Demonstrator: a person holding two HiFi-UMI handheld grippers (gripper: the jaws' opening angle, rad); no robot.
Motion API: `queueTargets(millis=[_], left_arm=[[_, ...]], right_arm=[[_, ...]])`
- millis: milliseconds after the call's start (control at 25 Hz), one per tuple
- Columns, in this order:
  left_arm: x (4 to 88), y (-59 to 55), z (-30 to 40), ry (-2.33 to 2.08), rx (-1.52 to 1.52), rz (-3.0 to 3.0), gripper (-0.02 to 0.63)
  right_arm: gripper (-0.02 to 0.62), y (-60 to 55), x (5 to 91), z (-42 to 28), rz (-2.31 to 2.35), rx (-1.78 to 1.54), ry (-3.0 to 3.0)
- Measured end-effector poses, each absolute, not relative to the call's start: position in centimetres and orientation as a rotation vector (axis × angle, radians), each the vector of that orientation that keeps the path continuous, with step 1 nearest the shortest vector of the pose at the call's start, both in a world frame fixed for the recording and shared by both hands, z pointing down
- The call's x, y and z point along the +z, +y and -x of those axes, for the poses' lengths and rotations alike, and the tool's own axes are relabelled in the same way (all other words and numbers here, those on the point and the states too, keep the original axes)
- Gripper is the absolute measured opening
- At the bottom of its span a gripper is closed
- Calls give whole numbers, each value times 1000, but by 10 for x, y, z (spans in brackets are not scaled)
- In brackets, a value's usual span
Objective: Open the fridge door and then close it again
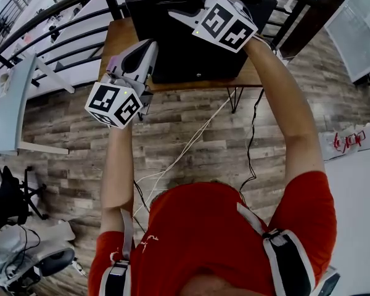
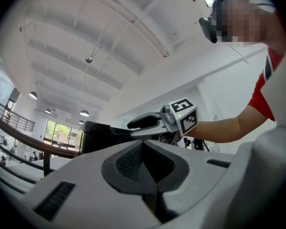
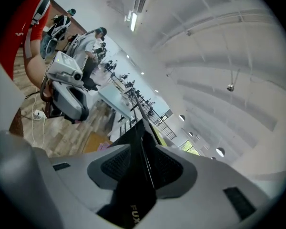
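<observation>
Seemingly at the opening step, the right tongs [image 3: 144,159] are straddling, parted and not pinching, the door edge of the fridge [image 1: 191,54] on the bench [image 1: 120,39], while the closed, empty left tongs [image 1: 149,47] are hovering beside it; next, pinching and swinging the door outward.

Fridge [image 1: 191,54] on the small surface [image 1: 120,32], with the railing [image 1: 55,32] behind both. Right gripper [image 1: 176,8] over the fridge top, a fridge edge between its jaws. Left gripper [image 1: 147,49] at the fridge's left side. Cables [image 1: 191,143] on the floor [image 1: 61,128] before the surface.
</observation>
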State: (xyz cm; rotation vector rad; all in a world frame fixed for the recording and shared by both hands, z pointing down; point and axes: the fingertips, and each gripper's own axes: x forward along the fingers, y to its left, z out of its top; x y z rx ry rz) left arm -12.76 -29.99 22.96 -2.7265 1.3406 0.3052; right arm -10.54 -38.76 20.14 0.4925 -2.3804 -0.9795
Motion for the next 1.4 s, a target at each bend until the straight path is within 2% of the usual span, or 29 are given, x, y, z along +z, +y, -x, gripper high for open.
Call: queueTargets(millis=[480, 640, 1400], left_arm=[[232, -308, 133, 1338, 279, 2724, 9], [236, -306, 136, 1339, 269, 2731, 9], [247, -279, 149, 1414, 268, 2715, 9]], right_arm=[[173, -404, 230, 117, -298, -947, -2169], [121, -408, 230, 118, -288, -934, -2153], [104, -405, 230, 115, -274, -896, -2148]])
